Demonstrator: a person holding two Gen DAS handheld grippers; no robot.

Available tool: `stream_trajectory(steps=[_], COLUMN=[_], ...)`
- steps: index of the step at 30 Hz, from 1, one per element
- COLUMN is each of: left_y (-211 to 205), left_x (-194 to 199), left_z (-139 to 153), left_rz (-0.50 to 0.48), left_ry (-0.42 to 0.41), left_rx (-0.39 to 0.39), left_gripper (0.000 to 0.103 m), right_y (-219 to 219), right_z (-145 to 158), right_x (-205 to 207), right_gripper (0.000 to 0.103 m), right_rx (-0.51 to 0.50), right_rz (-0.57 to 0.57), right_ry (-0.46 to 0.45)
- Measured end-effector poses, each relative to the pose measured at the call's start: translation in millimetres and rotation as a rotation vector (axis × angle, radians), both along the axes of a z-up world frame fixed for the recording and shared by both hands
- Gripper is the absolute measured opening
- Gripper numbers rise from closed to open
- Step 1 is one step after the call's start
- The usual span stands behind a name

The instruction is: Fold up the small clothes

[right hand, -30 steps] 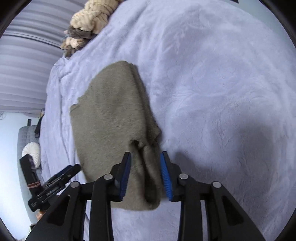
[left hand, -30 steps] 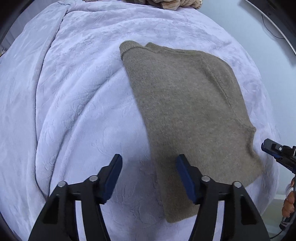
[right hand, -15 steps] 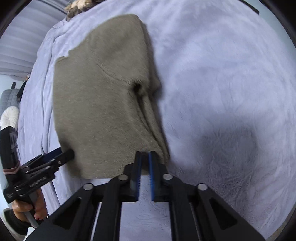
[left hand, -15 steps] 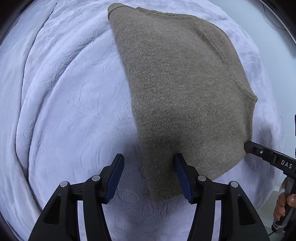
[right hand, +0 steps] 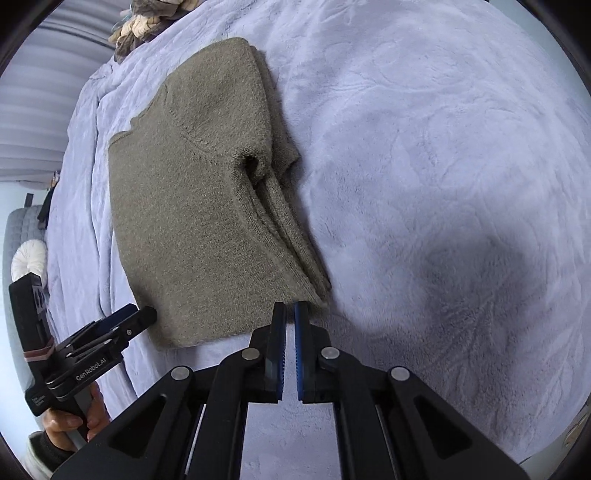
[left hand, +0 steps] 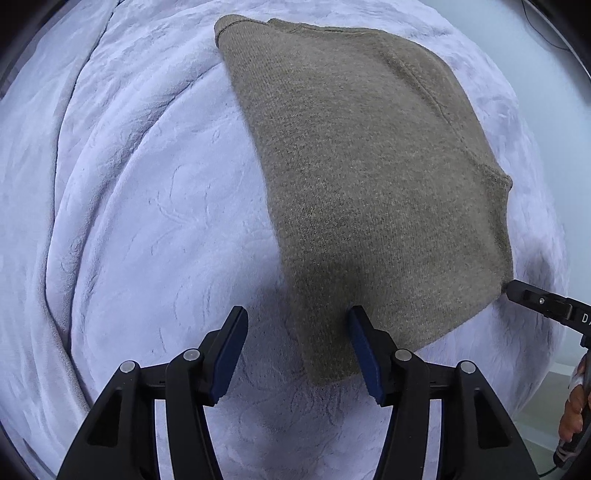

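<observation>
The bed (left hand: 155, 206), under a pale lilac plush cover, fills nearly everything, and the sweater (left hand: 369, 192) lies flat on it already folded lengthwise, a sleeve tucked along one side. Its long axis runs away from both grippers, from the near hem up to the neck end at the far side.

Both claws are at that near hem, one at each corner. The left gripper (left hand: 295, 350) points straight down with its jaws standing about half apart, straddling the hem's left corner: one pad over bare cover, the other over the knit, neither pressing. The right gripper (right hand: 290, 314) is squeezed nearly shut right at the other corner, where the folded layers stack up. I judge it has pinched that edge, though the tips cover the exact spot and I can't see cloth between the pads. So the left looks to be the one yet to bite before the hem can be carried toward the neck.

Hard to make out: how many layers lie under the tucked sleeve. A heap of other clothes (right hand: 147, 26) at the far end of the bed is cut off by the frame.
</observation>
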State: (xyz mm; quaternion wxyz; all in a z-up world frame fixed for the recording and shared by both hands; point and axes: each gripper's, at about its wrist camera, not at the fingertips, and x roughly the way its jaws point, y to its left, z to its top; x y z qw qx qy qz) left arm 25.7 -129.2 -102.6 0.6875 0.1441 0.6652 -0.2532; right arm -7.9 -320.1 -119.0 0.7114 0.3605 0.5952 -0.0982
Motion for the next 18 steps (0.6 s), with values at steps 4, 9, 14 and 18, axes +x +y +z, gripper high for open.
stream_trajectory(steps=[4, 9, 14, 18], left_y=[-4, -1, 12, 15], left_x=[-1, -3, 0, 6], left_z=[9, 14, 22, 27], left_rz=[0.004, 0.014, 0.027, 0.045], left_ry=[-0.003, -0.005, -0.019, -0.027], left_rx=[0.006, 0.016, 0.022, 0.026], left_gripper=[0.058, 0.058, 0.058, 0.075], right_y=[0, -3, -6, -8], right_z=[5, 8, 13, 15], right_x=[-6, -13, -12, -7], right_gripper=[0.007, 0.007, 0.007, 0.008], right_rx=[0.001, 0.024, 0.032, 0.032], right_rz=[-0.008, -0.035, -0.038, -0.039], right_ry=[-0.008, -0.015, -0.029, -0.037])
